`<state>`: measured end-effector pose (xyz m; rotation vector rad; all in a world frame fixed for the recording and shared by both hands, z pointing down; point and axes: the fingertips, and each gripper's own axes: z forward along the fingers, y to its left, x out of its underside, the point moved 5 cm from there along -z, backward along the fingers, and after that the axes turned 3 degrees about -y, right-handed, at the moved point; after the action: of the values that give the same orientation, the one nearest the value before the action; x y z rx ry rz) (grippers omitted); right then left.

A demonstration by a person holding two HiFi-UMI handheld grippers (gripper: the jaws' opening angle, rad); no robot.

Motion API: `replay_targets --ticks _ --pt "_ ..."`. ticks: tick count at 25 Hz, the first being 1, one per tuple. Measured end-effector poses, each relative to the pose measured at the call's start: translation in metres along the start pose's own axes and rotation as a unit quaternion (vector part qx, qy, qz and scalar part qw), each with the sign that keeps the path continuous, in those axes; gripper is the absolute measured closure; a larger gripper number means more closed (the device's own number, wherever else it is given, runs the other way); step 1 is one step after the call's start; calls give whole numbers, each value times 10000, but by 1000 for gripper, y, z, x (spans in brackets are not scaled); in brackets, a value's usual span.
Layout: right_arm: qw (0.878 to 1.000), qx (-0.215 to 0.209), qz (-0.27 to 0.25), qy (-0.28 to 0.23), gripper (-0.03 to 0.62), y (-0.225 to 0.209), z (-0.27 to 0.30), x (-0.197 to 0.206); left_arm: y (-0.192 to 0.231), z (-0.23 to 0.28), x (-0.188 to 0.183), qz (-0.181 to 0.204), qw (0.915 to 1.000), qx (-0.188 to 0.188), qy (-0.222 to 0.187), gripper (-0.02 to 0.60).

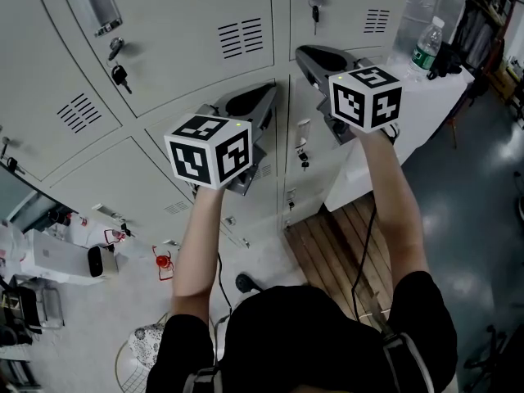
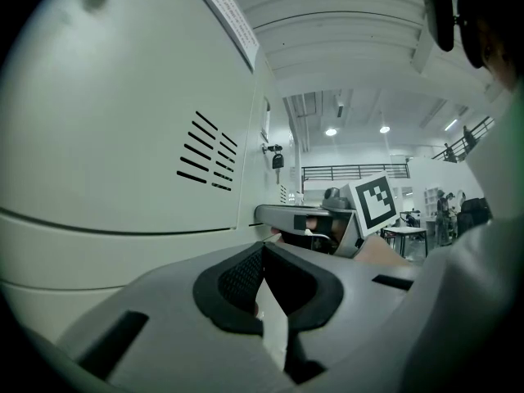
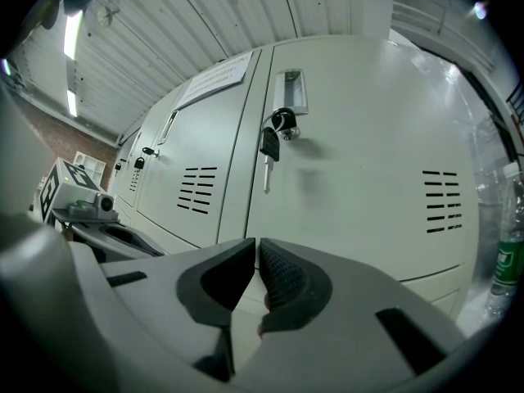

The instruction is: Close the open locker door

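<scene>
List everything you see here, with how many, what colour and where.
lockers: several, pale grey, across the wall ahead
keys: at least three, black-headed, hanging from door locks
bottle: one, clear with a green label, on the table, upper right
table: one, white, right of the lockers
boards: wooden, brown, on the floor by the table
left tool: one, grey, jaws together, close to a locker door
right tool: one, grey, jaws together, facing a keyed door
</scene>
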<state>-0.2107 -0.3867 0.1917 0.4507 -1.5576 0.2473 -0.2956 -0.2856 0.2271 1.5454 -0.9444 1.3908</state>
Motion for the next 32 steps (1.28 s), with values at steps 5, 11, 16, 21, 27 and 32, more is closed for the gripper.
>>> replay_targets --ticks 5,11,16,21,27,32 --pt "10000 32 -22 -13 571 1 -4 -2 -2 -4 0 0 10000 -13 -7 565" --pt "9999 79 -75 6 571 3 -15 -4 -12 -6 -1 10 10000 32 -27 565" --pt "9999 98 -130 20 571 3 -29 -7 -22 -5 -3 8 10000 68 -56 565" --pt "9998 149 -163 31 571 -1 -46 -7 -35 -1 -1 -9 9999 111 -64 565" --pt "9995 250 -157 60 571 -10 -72 -5 -54 7 2 128 9999 115 -10 564" --pt "9992 346 -167 69 571 -20 -95 -1 -69 19 4 155 9997 200 -23 565"
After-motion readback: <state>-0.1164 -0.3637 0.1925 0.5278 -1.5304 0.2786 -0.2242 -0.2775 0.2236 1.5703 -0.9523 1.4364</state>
